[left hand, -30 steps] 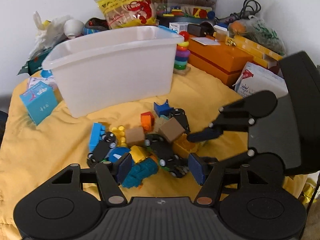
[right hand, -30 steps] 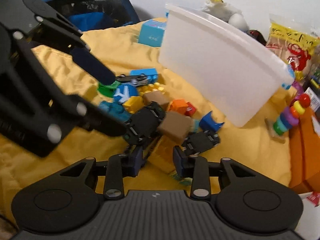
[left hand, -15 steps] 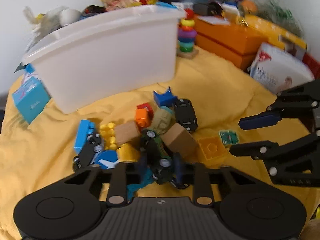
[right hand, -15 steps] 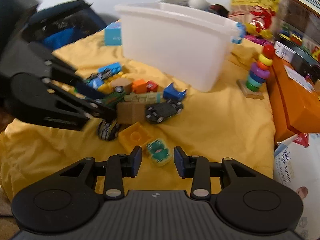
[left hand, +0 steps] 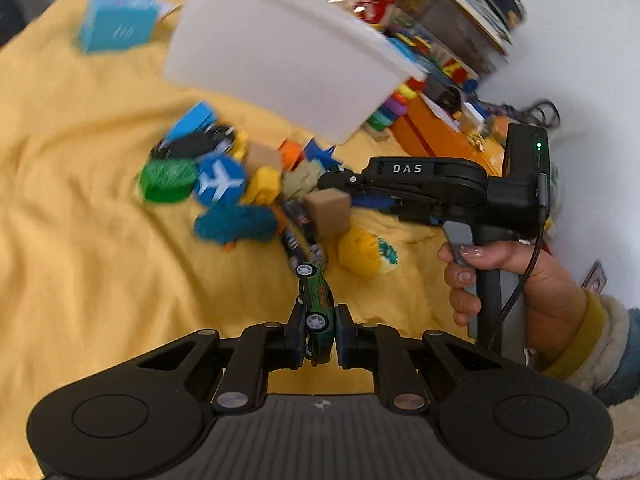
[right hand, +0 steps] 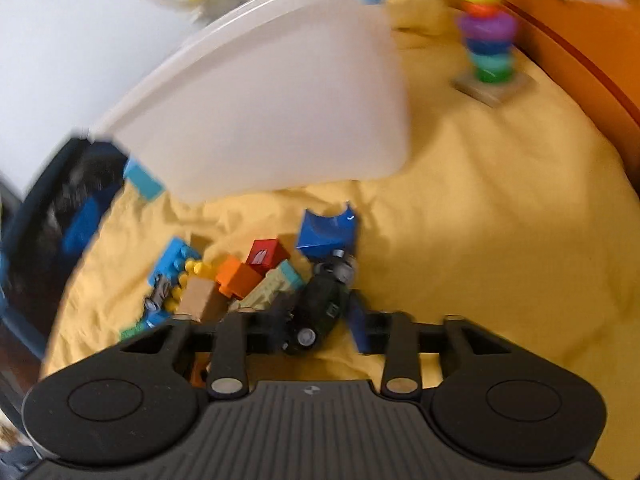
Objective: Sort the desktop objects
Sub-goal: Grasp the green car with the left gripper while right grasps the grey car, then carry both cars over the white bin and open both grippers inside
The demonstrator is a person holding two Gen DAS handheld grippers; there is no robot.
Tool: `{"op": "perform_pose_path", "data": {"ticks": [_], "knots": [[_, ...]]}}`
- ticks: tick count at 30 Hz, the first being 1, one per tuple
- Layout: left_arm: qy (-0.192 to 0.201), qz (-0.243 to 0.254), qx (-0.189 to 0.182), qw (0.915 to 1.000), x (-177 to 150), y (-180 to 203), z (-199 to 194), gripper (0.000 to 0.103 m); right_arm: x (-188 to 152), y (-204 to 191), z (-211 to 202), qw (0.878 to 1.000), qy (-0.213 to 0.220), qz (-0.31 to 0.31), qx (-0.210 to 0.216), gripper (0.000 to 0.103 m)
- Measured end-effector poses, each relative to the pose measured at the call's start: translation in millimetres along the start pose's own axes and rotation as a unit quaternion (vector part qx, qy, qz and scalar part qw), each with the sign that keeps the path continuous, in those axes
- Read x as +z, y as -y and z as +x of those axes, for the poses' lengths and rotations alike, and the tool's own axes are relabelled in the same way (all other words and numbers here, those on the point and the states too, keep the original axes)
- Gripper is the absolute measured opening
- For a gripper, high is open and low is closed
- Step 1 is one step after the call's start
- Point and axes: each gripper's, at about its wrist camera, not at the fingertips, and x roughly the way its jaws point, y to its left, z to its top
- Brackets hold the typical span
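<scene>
While our left gripper (left hand: pixel 318 330) is clamped on a small green toy car (left hand: pixel 316 304) at six o'clock in the left wrist view, nose pointing toward twelve, we judge the car light, rigid and smooth, best pinched across its flat sides between the wheels, as it is now. Our right gripper (right hand: pixel 320 322) sits with its fingers spread around a dark toy car (right hand: pixel 320 304) at six o'clock in its own view; blur keeps us from telling whether the pads touch it, though a gap shows on the right side. That car looks hard and glossy, likely to roll on its wheels if nudged. Beyond, at eleven o'clock, lies a heap of hard-edged plastic bricks (right hand: pixel 240 276), wooden blocks and a round blue aeroplane disc (left hand: pixel 220 180) on a soft, wrinkled yellow cloth (left hand: pixel 80 240). A smooth white plastic bin (left hand: pixel 280 60) stands at twelve o'clock, a likely destination.
</scene>
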Motion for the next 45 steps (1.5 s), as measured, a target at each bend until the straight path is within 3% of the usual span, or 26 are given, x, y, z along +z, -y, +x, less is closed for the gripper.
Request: {"op": "perform_pose_path", "data": {"ticks": [4, 6, 9, 12, 15, 18, 20, 22, 26, 28, 33, 35, 37, 39, 41, 45], "knots": [[0.008, 0.007, 0.045, 0.999, 1, -2, -6, 0.031, -3, -26, -15, 0.992, 0.022, -0.114, -0.043, 0.02], [0.018, 0.034, 0.076, 0.9964, 3, 3, -12, 0.043, -9, -29, -32, 0.985, 0.031, -0.159, -0.055, 0.02], [0.019, 0.091, 0.106, 0.9899, 4, 18, -18, 0.05, -23, -33, -66, 0.974, 0.024, -0.218, -0.063, 0.02], [0.013, 0.167, 0.127, 0.9776, 0, 40, -17, 0.063, -55, -43, -88, 0.952, -0.004, -0.294, -0.079, 0.02], [0.001, 0.229, 0.144, 0.9627, -8, 57, -7, 0.064, -88, -47, -87, 0.921, -0.027, -0.368, -0.127, 0.02], [-0.012, 0.245, 0.169, 0.9546, -10, 65, 6, 0.064, -111, -49, -75, 0.894, -0.032, -0.414, -0.17, 0.021], [-0.016, 0.25, 0.18, 0.9514, -11, 66, 9, 0.064, -121, -54, -70, 0.888, -0.034, -0.427, -0.168, 0.023], [-0.018, 0.245, 0.185, 0.9515, -10, 65, 12, 0.064, -126, -60, -72, 0.892, -0.033, -0.427, -0.144, 0.039], [-0.012, 0.224, 0.189, 0.956, -9, 59, 16, 0.06, -120, -60, -84, 0.919, -0.025, -0.384, -0.089, 0.037], [-0.017, 0.215, 0.189, 0.958, -8, 55, 19, 0.05, -114, -52, -87, 0.931, -0.015, -0.353, -0.085, 0.037], [-0.034, 0.195, 0.178, 0.9639, -8, 47, 26, 0.048, -108, -28, -76, 0.955, -0.037, -0.285, -0.068, 0.037], [-0.032, 0.188, 0.174, 0.9661, -10, 45, 26, 0.048, -111, -21, -73, 0.961, -0.04, -0.266, -0.066, 0.038], [-0.031, 0.191, 0.173, 0.9658, -10, 45, 25, 0.033, -114, -16, -76, 0.967, -0.033, -0.246, -0.061, 0.036], [-0.025, 0.188, 0.154, 0.9697, -10, 46, 21, 0.033, -115, -14, -78, 0.97, -0.032, -0.235, -0.059, 0.034], [-0.001, 0.177, 0.14, 0.9742, -5, 50, 9, 0.033, -113, -15, -83, 0.97, -0.03, -0.234, -0.061, 0.034], [0.064, 0.193, 0.141, 0.9689, 21, 68, -24, 0.033, -99, -20, -102, 0.972, 0.001, -0.229, -0.06, 0.034]]}}
